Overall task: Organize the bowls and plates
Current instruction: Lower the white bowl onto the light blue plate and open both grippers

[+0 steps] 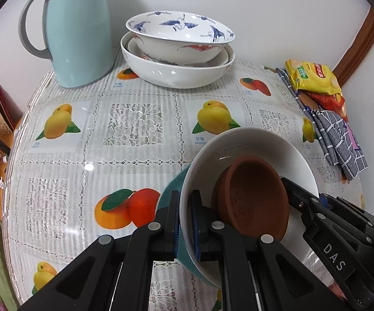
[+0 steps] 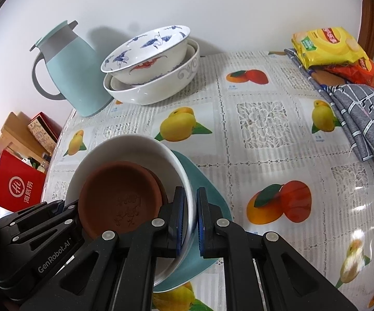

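Note:
A white bowl point(image 1: 251, 142) point(image 2: 124, 147) with a teal outside holds stacked brown clay saucers point(image 1: 254, 194) point(image 2: 119, 197). My left gripper point(image 1: 185, 223) is shut on the bowl's left rim, one pad inside and one outside. On the opposite rim my right gripper point(image 2: 190, 215) is shut the same way. Each gripper shows in the other's view, the right gripper point(image 1: 303, 197) and the left gripper point(image 2: 57, 207). At the back by the wall, a crane-patterned bowl point(image 1: 179, 33) point(image 2: 148, 51) sits nested in a large white bowl point(image 1: 176, 75) point(image 2: 161, 88).
A pale blue thermos jug point(image 1: 78, 31) point(image 2: 67, 70) stands left of the bowl stack. Snack packets point(image 1: 314, 77) point(image 2: 327, 46) and a checked cloth point(image 1: 337, 140) point(image 2: 363, 119) lie along the right. The fruit-print tablecloth point(image 1: 135, 121) curves off at the left, with a red bag point(image 2: 18, 189) below.

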### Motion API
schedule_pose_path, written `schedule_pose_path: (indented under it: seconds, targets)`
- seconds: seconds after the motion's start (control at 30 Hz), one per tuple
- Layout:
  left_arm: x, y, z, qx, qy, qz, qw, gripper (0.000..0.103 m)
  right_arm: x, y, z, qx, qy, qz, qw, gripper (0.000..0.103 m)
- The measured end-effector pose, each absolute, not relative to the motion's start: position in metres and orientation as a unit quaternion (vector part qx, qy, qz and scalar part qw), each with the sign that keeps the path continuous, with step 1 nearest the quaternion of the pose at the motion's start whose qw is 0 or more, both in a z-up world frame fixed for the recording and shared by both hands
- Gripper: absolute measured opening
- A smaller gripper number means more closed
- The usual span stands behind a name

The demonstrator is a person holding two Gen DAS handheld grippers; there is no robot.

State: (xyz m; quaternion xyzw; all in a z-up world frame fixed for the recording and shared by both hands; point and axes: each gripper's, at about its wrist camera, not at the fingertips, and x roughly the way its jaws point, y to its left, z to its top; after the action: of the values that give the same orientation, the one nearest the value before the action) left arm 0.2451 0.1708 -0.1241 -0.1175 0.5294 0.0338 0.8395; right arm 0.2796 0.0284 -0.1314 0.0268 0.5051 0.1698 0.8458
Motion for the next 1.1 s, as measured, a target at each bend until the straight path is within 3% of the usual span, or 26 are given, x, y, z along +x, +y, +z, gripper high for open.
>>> schedule_pose_path:
  seconds: [0.3, 1.1]
  targets:
    - [0.251, 0.164, -0.142, -0.117, 0.538, 0.028, 0.834, 0.009, 0.288, 0.023, -0.153, 0.022, 0.522, 0.169, 0.836, 0.009]
    - [0.253, 0.17, -0.145, -0.119, 0.533, 0.009, 0.837, 0.013, 0.286, 0.018, -0.142, 0.013, 0.505, 0.2, 0.839, 0.016]
